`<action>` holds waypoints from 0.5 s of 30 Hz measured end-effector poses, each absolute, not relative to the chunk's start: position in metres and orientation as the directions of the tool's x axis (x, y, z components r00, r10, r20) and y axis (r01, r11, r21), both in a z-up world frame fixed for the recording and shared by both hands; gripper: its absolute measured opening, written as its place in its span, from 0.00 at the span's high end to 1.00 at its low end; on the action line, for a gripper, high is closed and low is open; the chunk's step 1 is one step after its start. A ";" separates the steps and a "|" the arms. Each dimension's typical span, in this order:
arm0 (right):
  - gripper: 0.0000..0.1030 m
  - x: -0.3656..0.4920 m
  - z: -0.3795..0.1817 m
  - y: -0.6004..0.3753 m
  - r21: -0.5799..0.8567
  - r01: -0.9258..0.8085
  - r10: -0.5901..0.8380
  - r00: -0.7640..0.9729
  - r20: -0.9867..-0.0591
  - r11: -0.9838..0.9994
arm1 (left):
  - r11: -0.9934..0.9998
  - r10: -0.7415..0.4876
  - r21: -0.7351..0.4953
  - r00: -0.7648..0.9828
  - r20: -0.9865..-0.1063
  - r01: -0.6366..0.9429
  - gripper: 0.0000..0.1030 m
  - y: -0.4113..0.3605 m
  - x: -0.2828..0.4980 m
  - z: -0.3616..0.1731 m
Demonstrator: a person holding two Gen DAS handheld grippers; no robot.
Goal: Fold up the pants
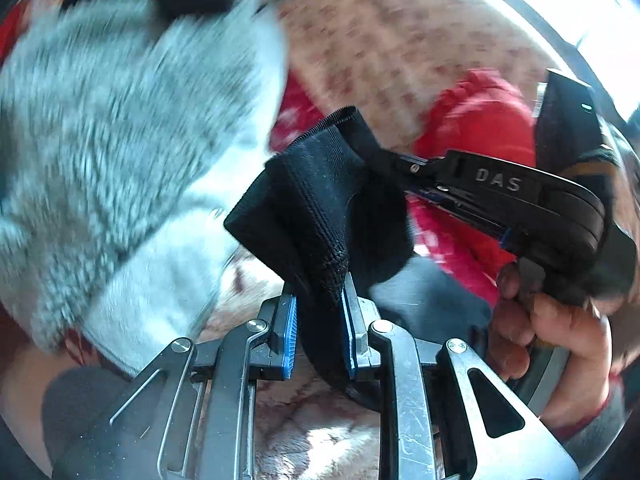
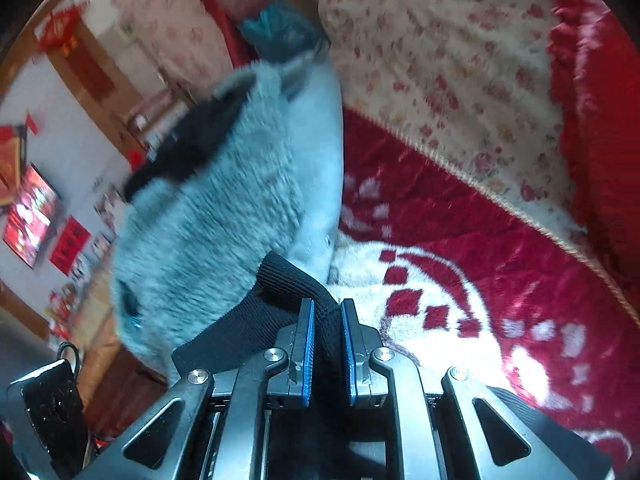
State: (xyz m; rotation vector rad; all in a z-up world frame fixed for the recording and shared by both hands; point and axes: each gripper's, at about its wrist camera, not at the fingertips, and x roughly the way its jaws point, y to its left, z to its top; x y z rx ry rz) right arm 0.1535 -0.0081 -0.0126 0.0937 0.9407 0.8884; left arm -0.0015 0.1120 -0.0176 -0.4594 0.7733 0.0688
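The pants (image 1: 120, 140) are grey and fleecy with a black ribbed band (image 1: 316, 184). In the left wrist view they hang blurred at the upper left. My left gripper (image 1: 318, 292) is shut on a fold of the black band. My right gripper (image 1: 386, 158) reaches in from the right, held by a hand (image 1: 552, 328), and pinches the same band a little farther along. In the right wrist view my right gripper (image 2: 326, 308) is shut on the ribbed band (image 2: 288, 280), and the grey pants (image 2: 224, 220) hang to the left with another black part (image 2: 188, 148) at their top.
A red and white plush blanket (image 2: 440, 220) covers the bed beneath. A floral quilt (image 2: 440, 60) lies behind it, with a red cushion (image 2: 600, 120) at the right. A wall with red decorations (image 2: 64, 60) and a lit screen (image 2: 28, 216) is at the left.
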 end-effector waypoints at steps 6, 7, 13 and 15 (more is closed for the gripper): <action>0.89 0.141 0.024 -0.074 0.408 -0.545 0.643 0.358 -0.677 0.732 | 0.973 -0.167 -0.230 0.750 -0.640 0.020 0.83 0.044 -0.022 -0.004; 0.89 0.139 0.027 -0.089 0.377 -0.512 0.600 0.388 -0.700 0.771 | 0.975 -0.182 -0.217 0.738 -0.650 0.049 0.83 0.033 -0.023 -0.007; 0.59 0.130 0.030 -0.166 0.478 -0.313 0.571 0.422 -0.704 0.821 | 0.973 -0.229 -0.166 0.655 -0.720 0.158 0.83 -0.021 -0.014 -0.038; 0.49 0.120 0.029 -0.183 0.559 -0.266 0.615 0.436 -0.657 0.786 | 0.974 -0.226 -0.159 0.650 -0.726 0.161 0.83 -0.025 -0.011 -0.040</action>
